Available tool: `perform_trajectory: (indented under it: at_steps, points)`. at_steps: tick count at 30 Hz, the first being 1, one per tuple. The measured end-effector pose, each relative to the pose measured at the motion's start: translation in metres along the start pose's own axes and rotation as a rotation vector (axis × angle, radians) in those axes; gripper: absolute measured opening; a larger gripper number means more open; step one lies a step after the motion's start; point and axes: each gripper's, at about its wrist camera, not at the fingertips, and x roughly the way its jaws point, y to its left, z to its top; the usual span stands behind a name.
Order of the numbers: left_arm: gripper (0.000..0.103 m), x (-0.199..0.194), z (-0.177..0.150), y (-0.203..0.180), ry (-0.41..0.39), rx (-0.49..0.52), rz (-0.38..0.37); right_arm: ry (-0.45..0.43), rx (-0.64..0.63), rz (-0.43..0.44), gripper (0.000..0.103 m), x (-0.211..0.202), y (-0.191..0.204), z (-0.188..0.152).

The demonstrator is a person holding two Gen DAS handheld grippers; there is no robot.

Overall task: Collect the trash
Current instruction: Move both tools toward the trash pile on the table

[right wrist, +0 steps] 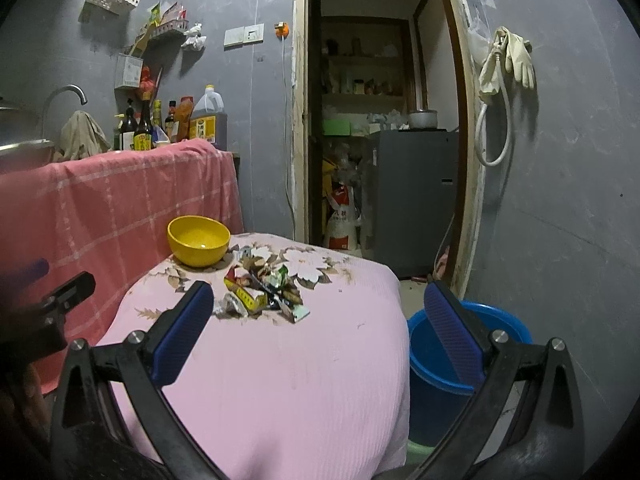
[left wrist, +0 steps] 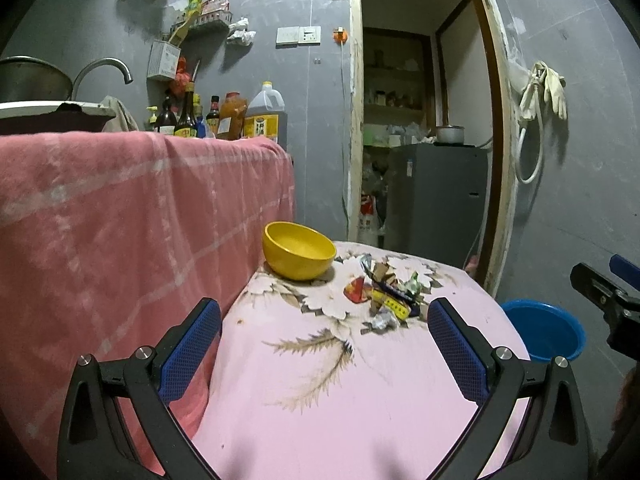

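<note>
A pile of crumpled wrappers and paper scraps [left wrist: 386,294] lies on the pink flowered tablecloth [left wrist: 340,392], just right of a yellow bowl [left wrist: 298,250]. The pile [right wrist: 262,294] and bowl [right wrist: 198,246] also show in the right wrist view. My left gripper [left wrist: 325,338] is open and empty, held above the cloth short of the pile. My right gripper [right wrist: 320,328] is open and empty, nearer the table's right edge. A blue bucket [right wrist: 448,360] stands on the floor right of the table; it also shows in the left wrist view [left wrist: 544,330].
A counter draped in pink checked cloth [left wrist: 132,220] rises on the left, with sauce bottles [left wrist: 224,114] and a sink tap [left wrist: 102,72]. An open doorway [right wrist: 380,128] with a grey fridge [right wrist: 412,196] is behind. Gloves and a hose [right wrist: 504,68] hang on the right wall.
</note>
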Motion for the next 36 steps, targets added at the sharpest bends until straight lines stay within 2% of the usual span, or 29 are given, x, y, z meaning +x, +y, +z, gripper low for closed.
perform_trajectory:
  at_steps: [12,23,27,36]
  points:
    - [0.102,0.041,0.016,-0.006,-0.012,0.014,-0.03,-0.045,-0.009,0.005,0.103,0.034,-0.008,0.011]
    - [0.102,0.089,0.02,-0.004,0.002,0.01,-0.065,-0.027,-0.057,0.04,0.103,0.087,-0.008,0.015]
    - [0.102,0.109,0.019,-0.003,0.039,0.01,-0.078,0.015,-0.056,0.067,0.103,0.111,-0.009,0.012]
    - [0.101,0.154,0.004,-0.007,0.217,0.005,-0.116,0.147,-0.063,0.141,0.101,0.159,-0.013,-0.005]
